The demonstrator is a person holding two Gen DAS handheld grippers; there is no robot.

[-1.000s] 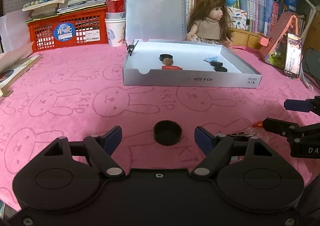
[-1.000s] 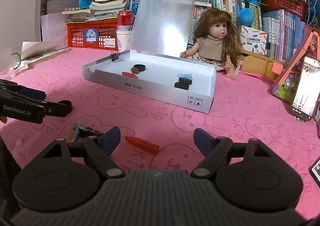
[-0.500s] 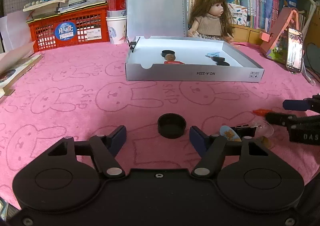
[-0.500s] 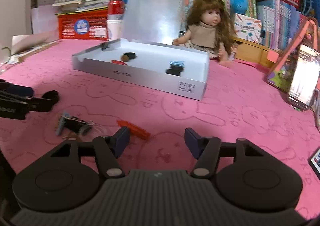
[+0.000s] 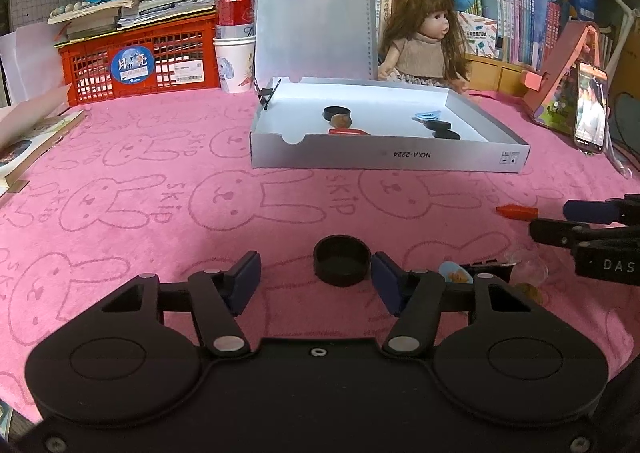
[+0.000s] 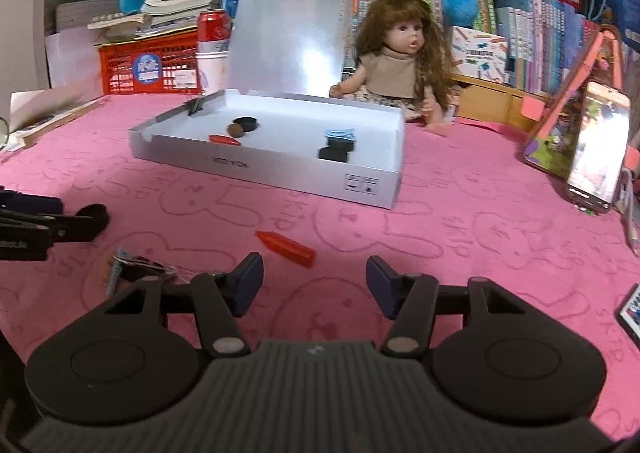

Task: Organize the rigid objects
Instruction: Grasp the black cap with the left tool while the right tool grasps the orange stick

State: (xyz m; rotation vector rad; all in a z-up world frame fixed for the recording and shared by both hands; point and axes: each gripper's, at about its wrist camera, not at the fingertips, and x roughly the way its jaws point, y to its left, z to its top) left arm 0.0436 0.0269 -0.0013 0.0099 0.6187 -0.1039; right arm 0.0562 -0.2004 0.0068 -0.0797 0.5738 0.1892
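Tools point(image 5: 316, 279) point(image 6: 315, 287) half-open, narrowing, neither gripping anything

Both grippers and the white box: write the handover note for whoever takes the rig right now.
Left gripper: open, jaws just closing around the round black cap on the pink towel, no grip yet.
Right gripper: open, jaws just closing, the red pointed piece just ahead.
Done: several small pieces lie in the shallow white cardboard box.
Left: cap, red piece, and the small clutter between the grippers.
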